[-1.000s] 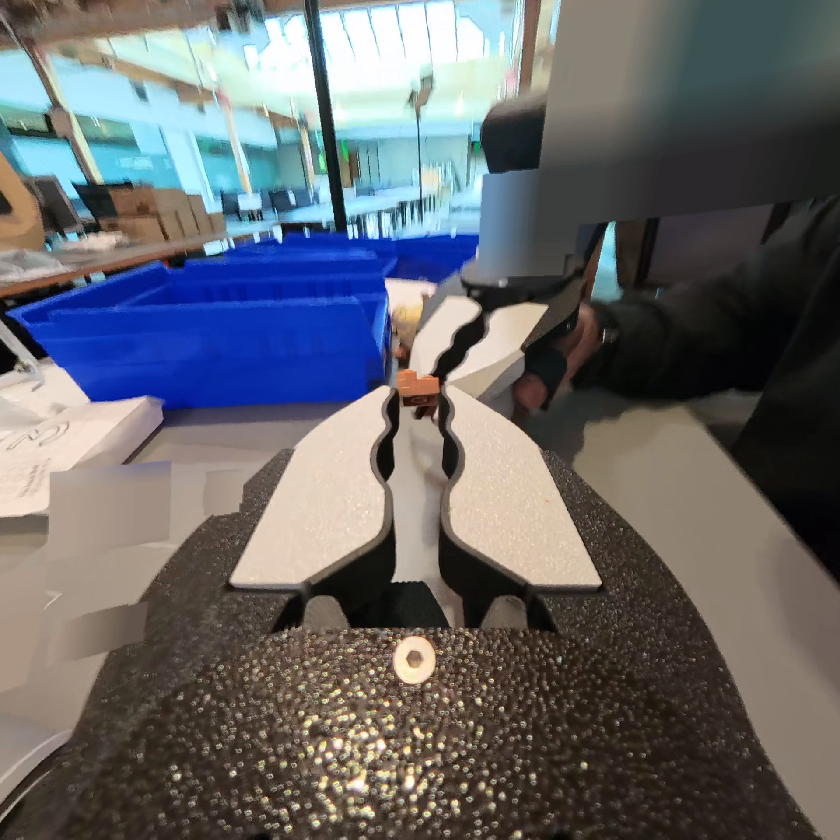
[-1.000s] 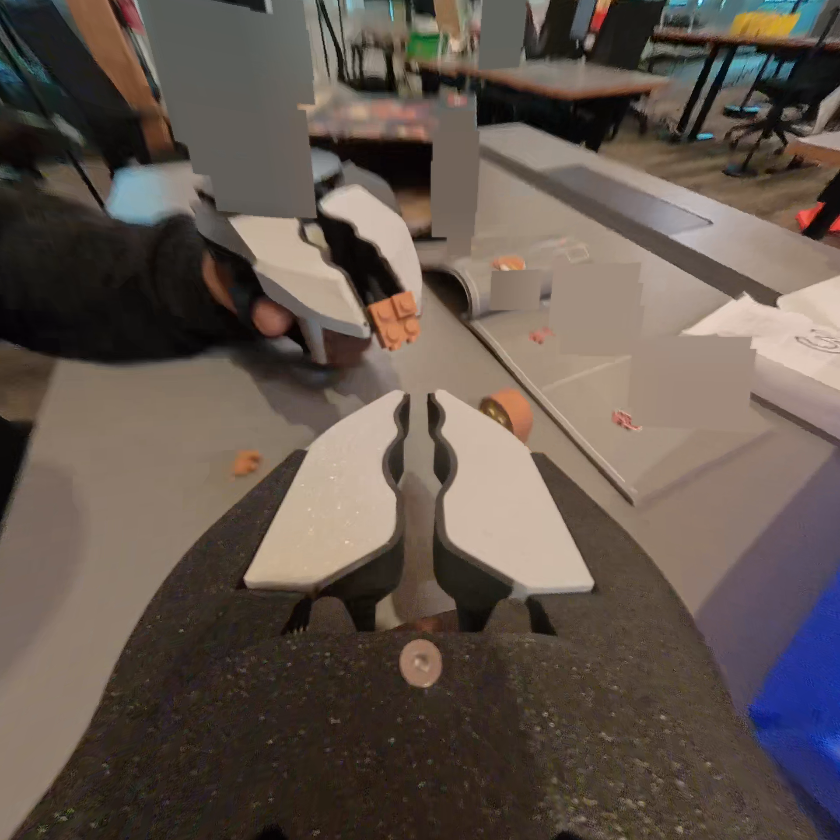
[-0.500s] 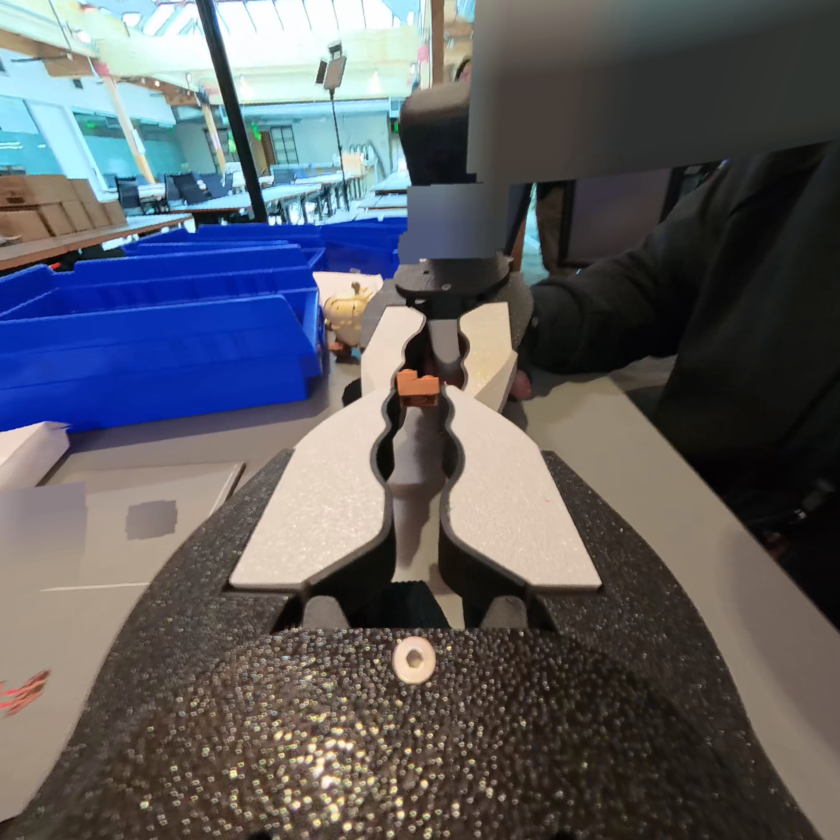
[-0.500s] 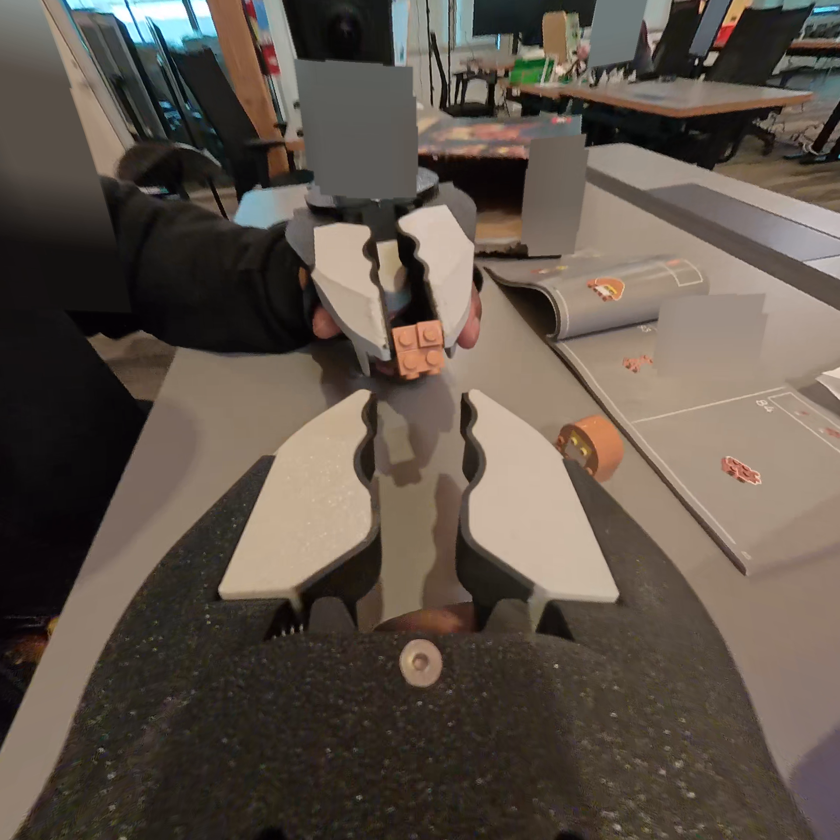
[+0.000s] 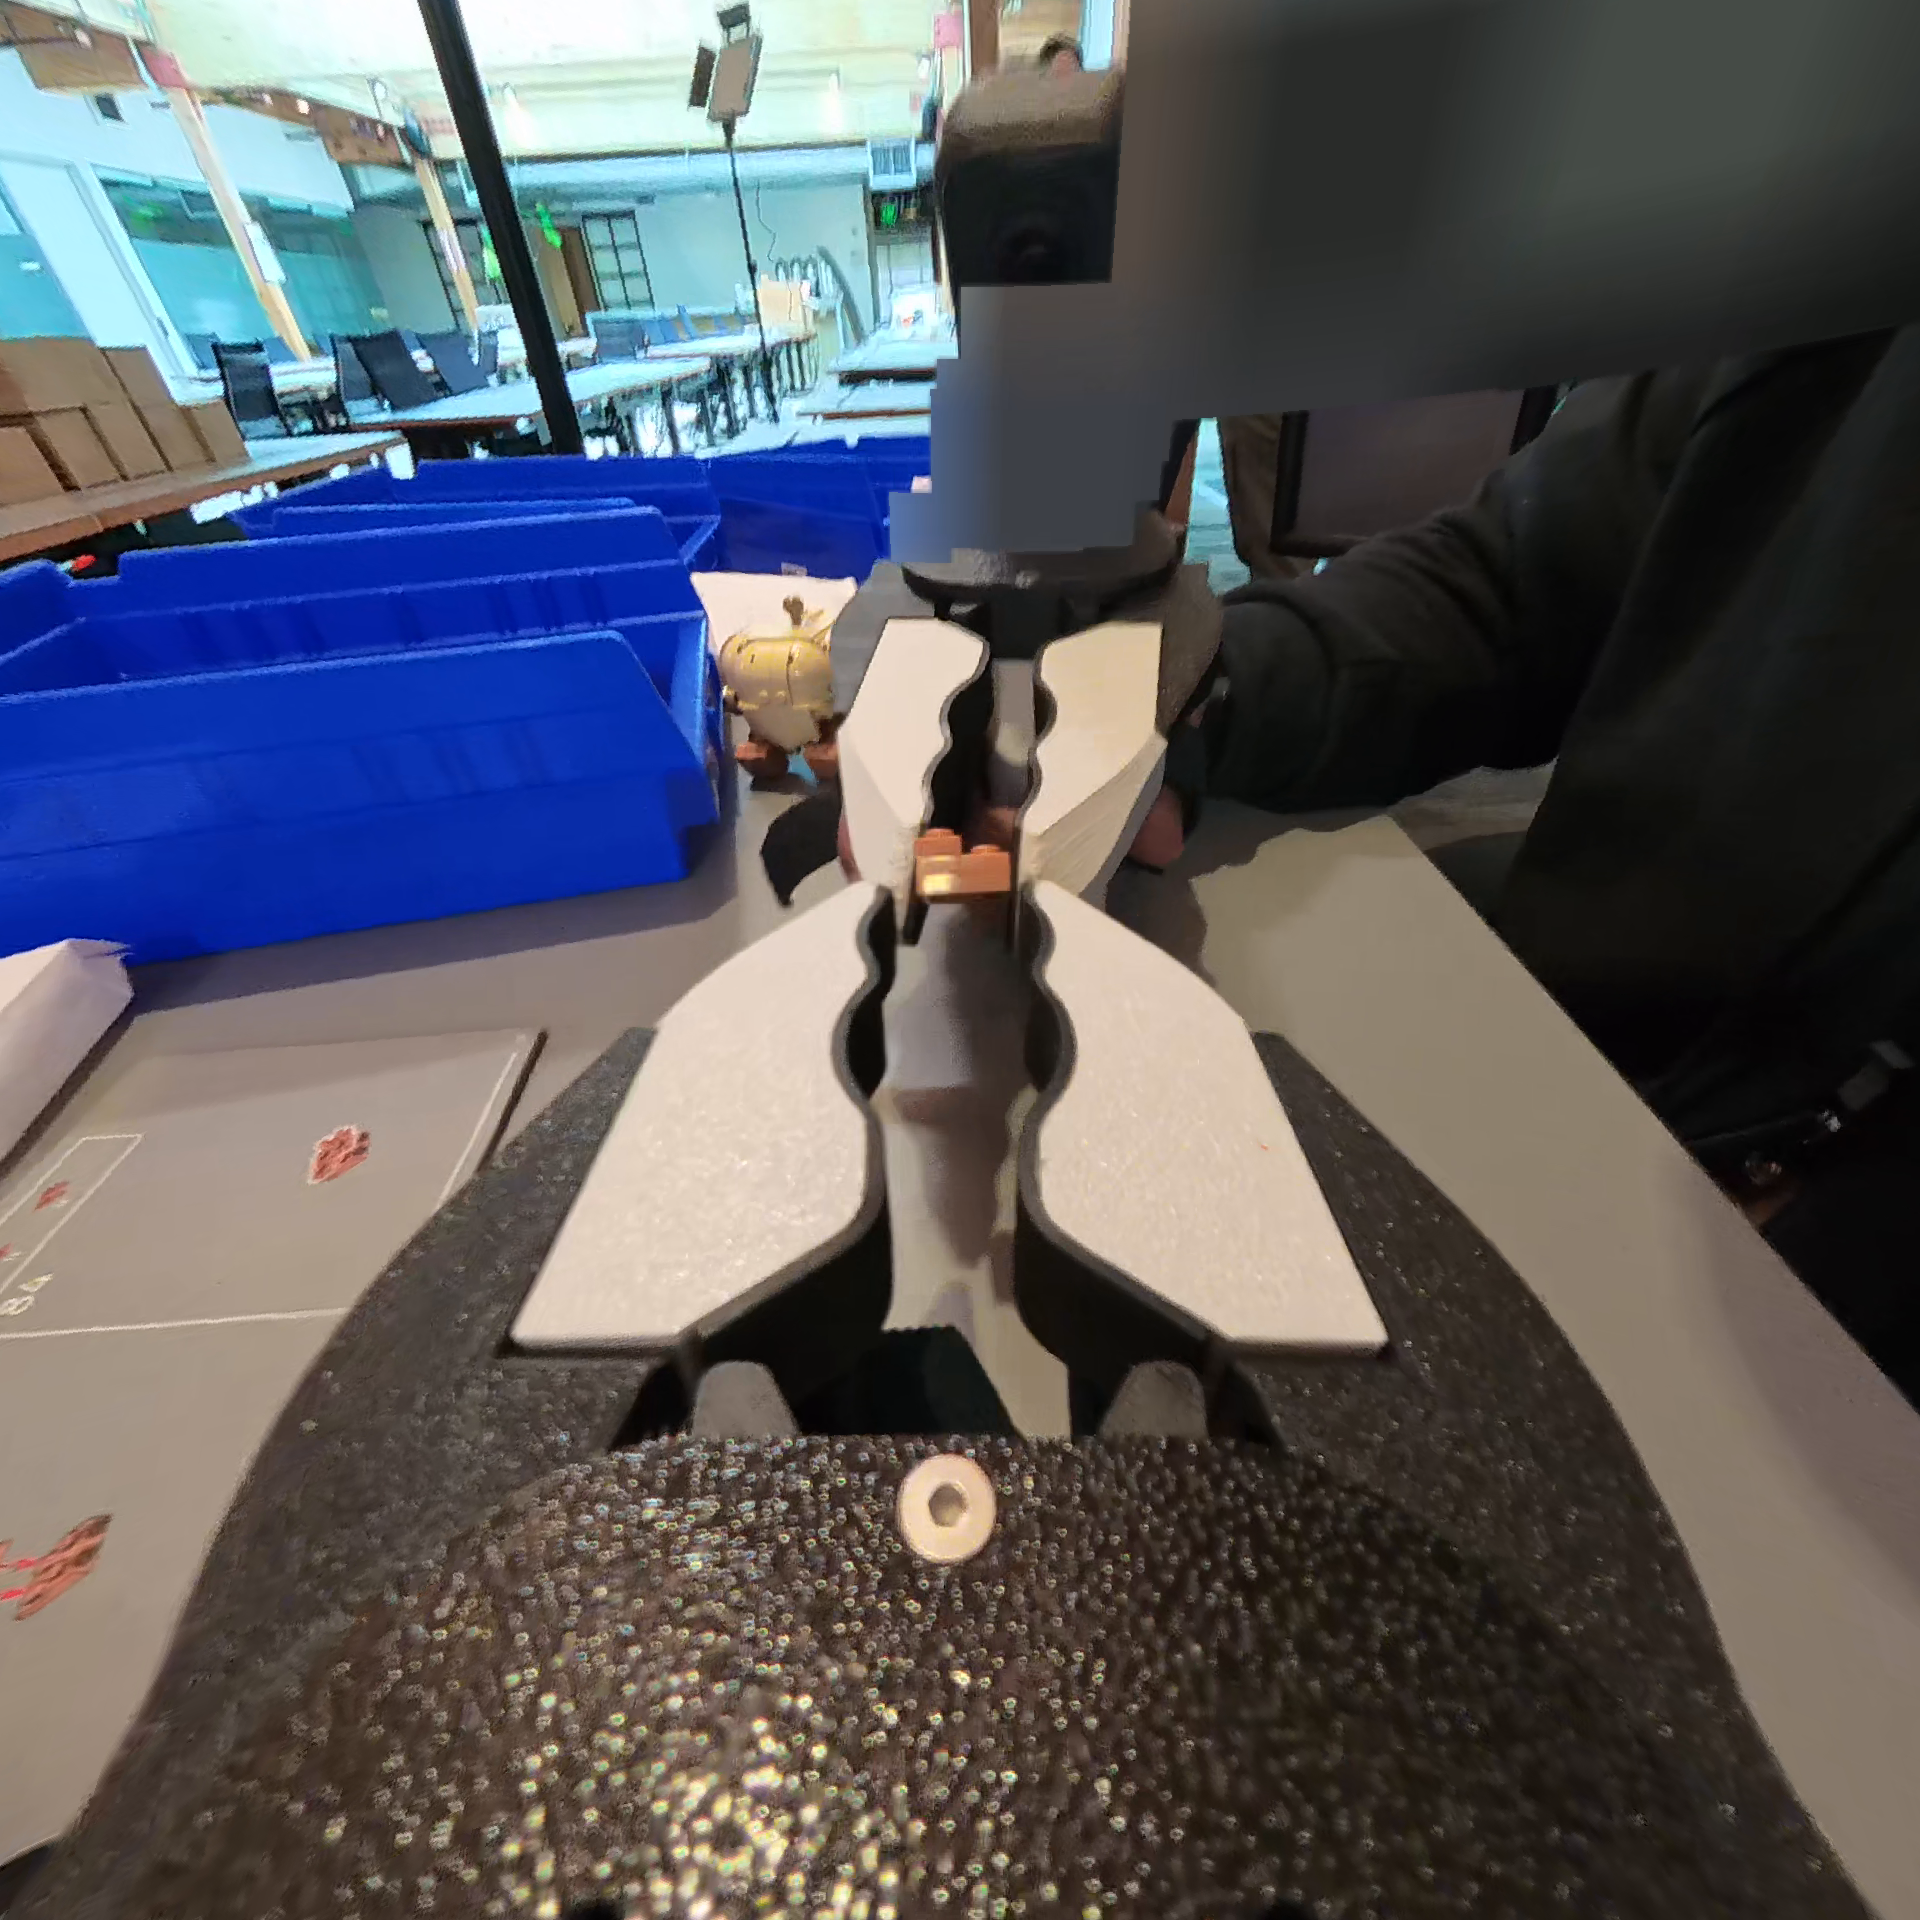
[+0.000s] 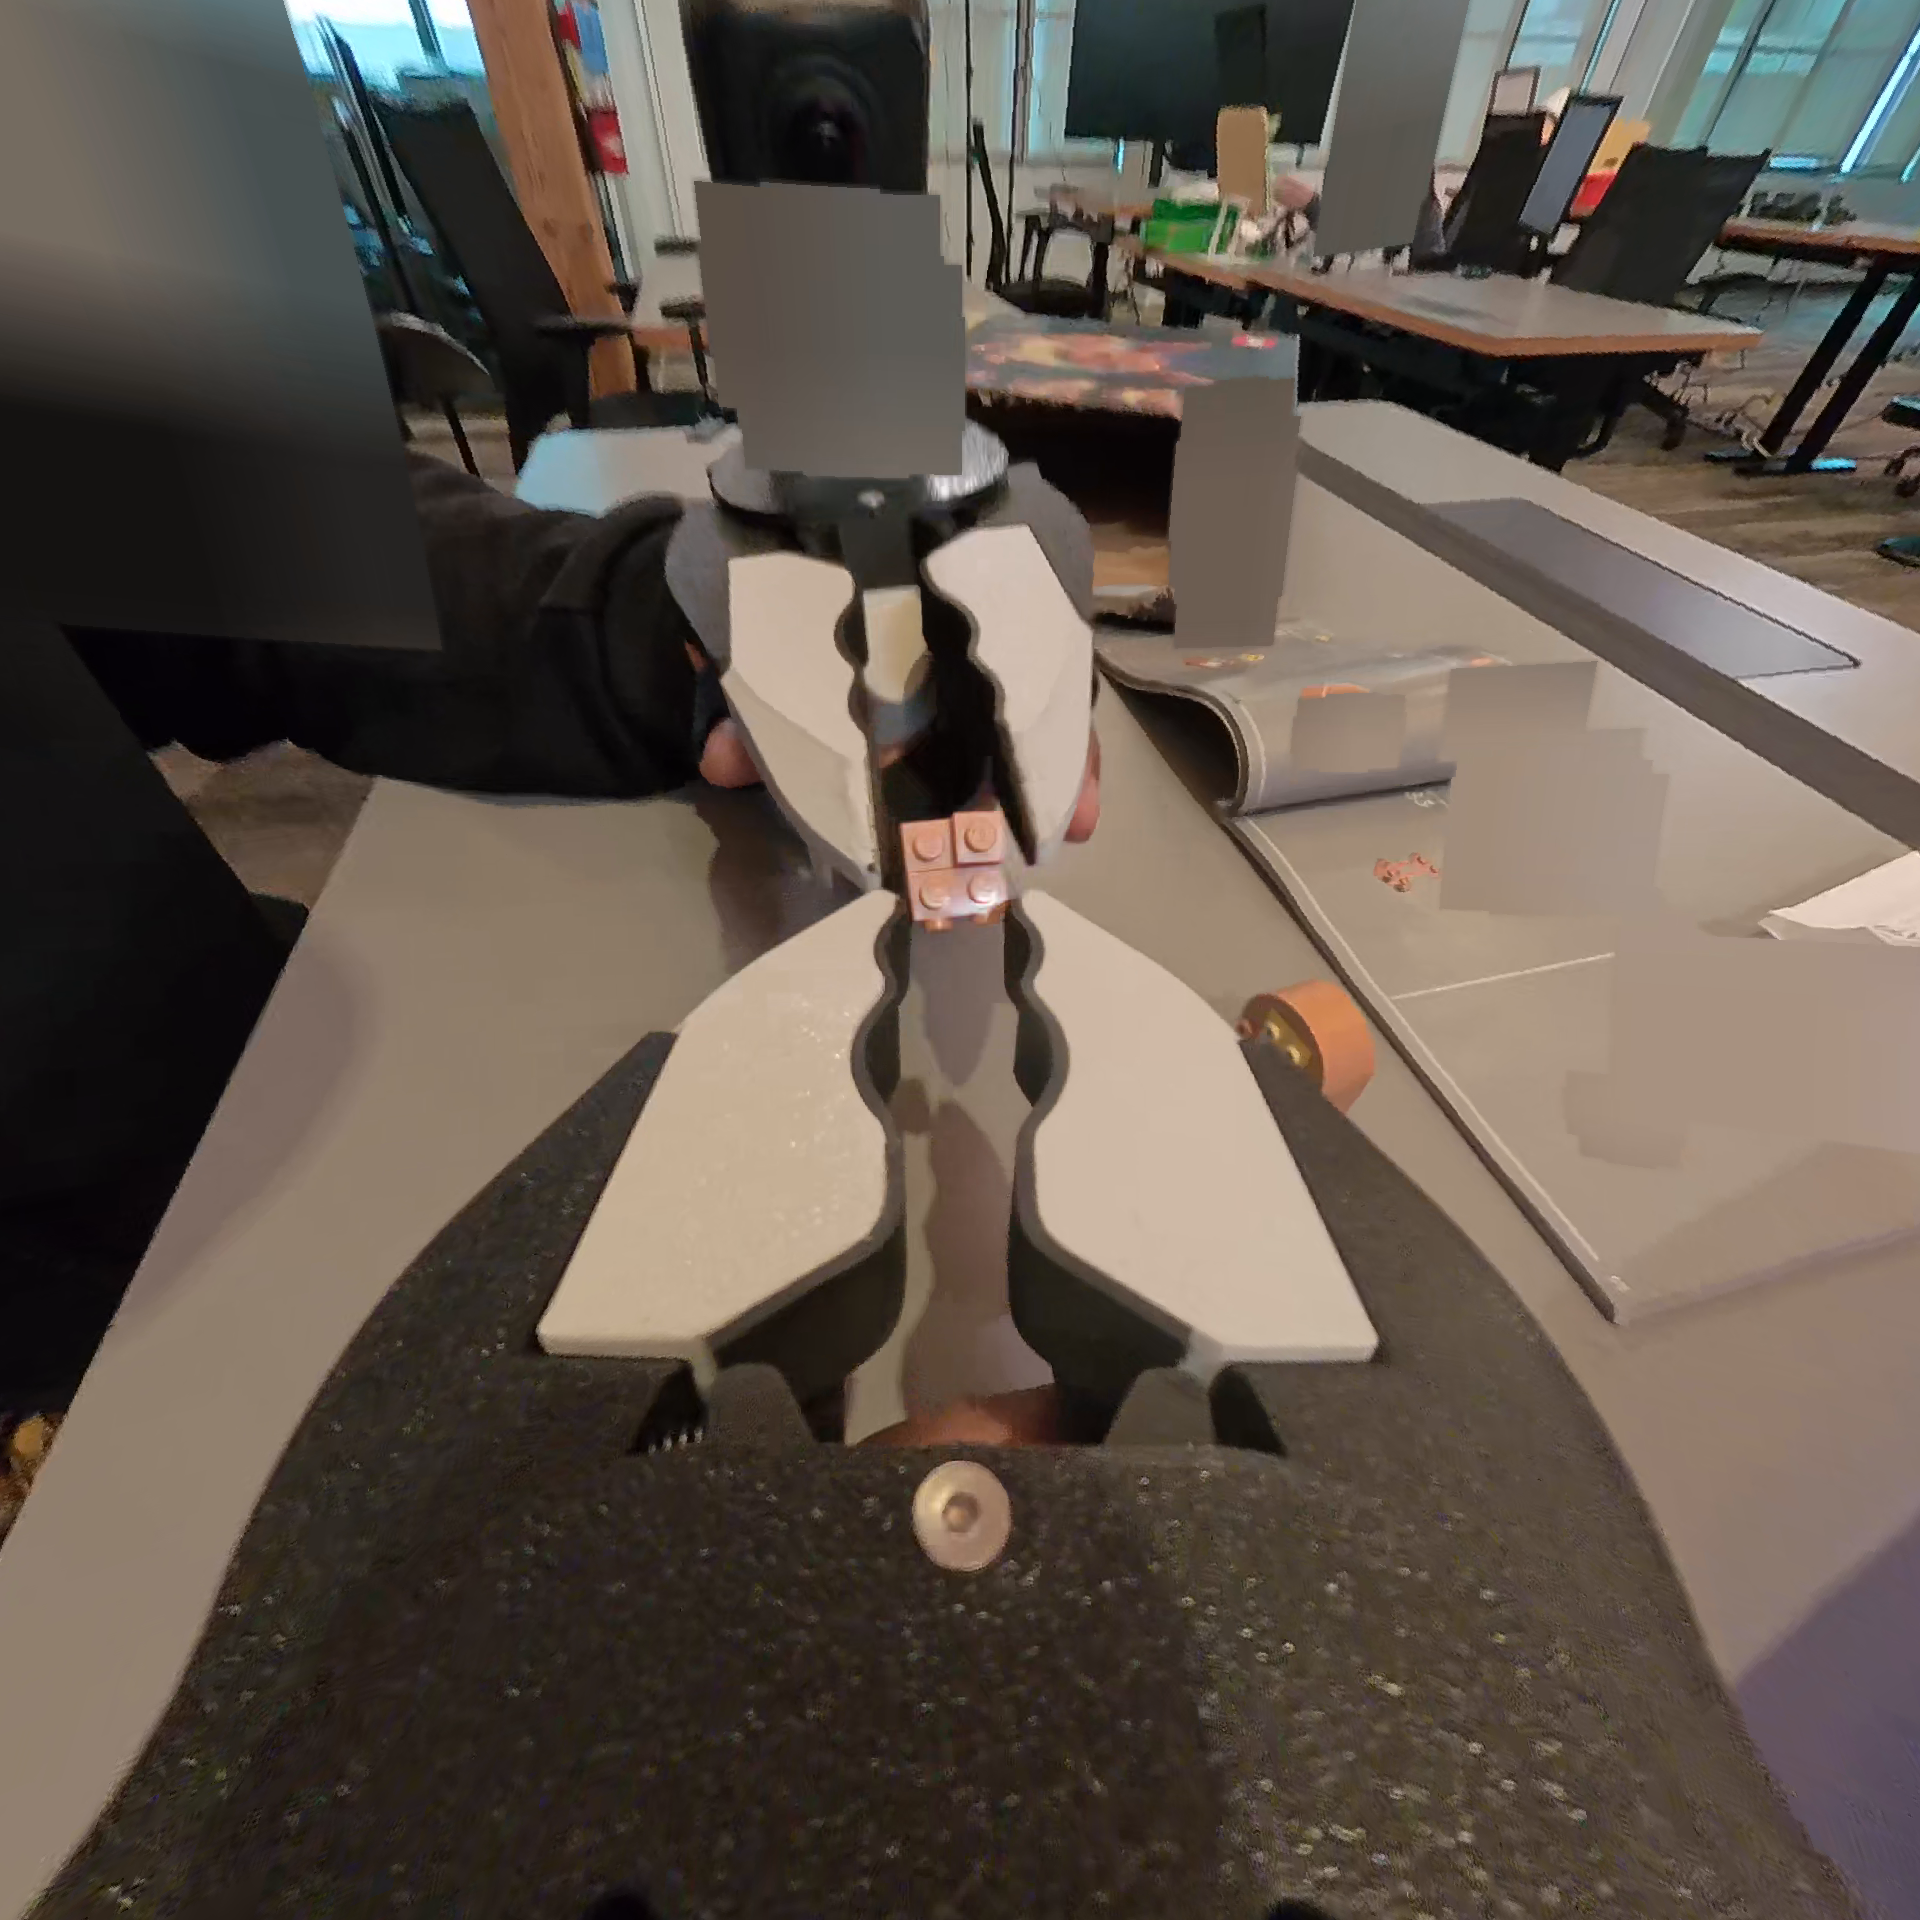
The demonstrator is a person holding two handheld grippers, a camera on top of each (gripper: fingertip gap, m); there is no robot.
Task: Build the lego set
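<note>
A small orange brick assembly (image 5: 961, 868), two stacked studded plates, hangs above the grey table (image 5: 1403, 1039) between two grippers that meet tip to tip. My right gripper (image 6: 954, 925) is shut on its lower part (image 6: 956, 899), with both pads against its sides. My left gripper (image 5: 961, 914) is open around the other end, and a thin dark gap shows between its pads and the brick. The right wrist view shows the left gripper (image 6: 951, 857) from the front, standing slightly wider than the brick. The right gripper also shows in the left wrist view (image 5: 966, 831).
Blue bins (image 5: 343, 769) stand at the left. A tan round model (image 5: 779, 686) sits behind the grippers. An orange wheel (image 6: 1314, 1039) lies beside an open grey booklet (image 6: 1558, 1039). A person's dark sleeves (image 5: 1558, 675) hold both grippers. Only a small space, under 4 cm, lies between the two pairs of fingers. The orange wheel (image 6: 1314, 1039) is about equally far from each gripper, around 10 centimeters.
My right gripper opened wide, moved up to the brick held by my left gripper, and closed on it. My left gripper's fingers have spread slightly off the brick.
</note>
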